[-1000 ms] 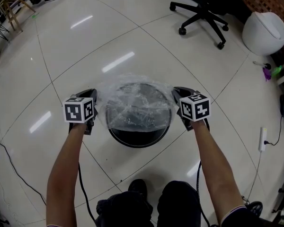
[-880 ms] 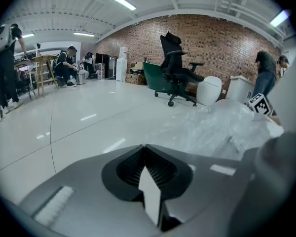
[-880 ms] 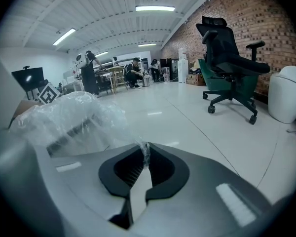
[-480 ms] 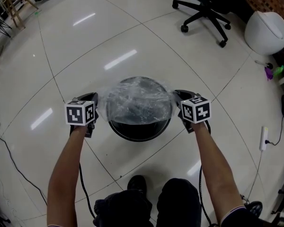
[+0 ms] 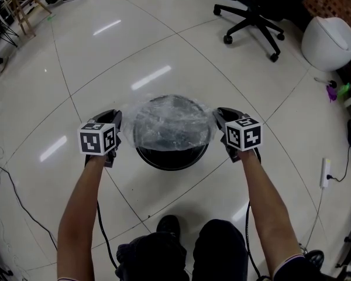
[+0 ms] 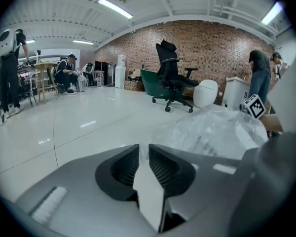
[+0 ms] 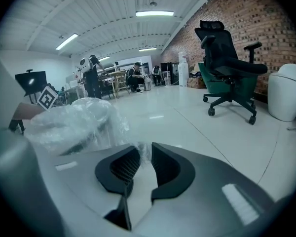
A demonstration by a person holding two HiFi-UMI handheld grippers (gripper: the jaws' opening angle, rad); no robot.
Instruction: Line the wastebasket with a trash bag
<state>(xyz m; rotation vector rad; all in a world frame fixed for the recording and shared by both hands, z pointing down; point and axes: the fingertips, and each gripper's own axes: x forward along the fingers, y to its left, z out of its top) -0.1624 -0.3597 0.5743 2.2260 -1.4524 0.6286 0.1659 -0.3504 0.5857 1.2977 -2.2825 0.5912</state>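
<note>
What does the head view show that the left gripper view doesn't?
Only the head view: the person's legs, a black shoe and a white power strip. Only the left gripper view: ceiling lights and a standing person in dark clothes. Both: the clear trash bag and the black office chair.

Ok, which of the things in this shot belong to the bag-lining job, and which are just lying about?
Job:
black wastebasket
clear trash bag, spread over its mouth

Lying about:
office chair
white rounded container
power strip on the floor
</note>
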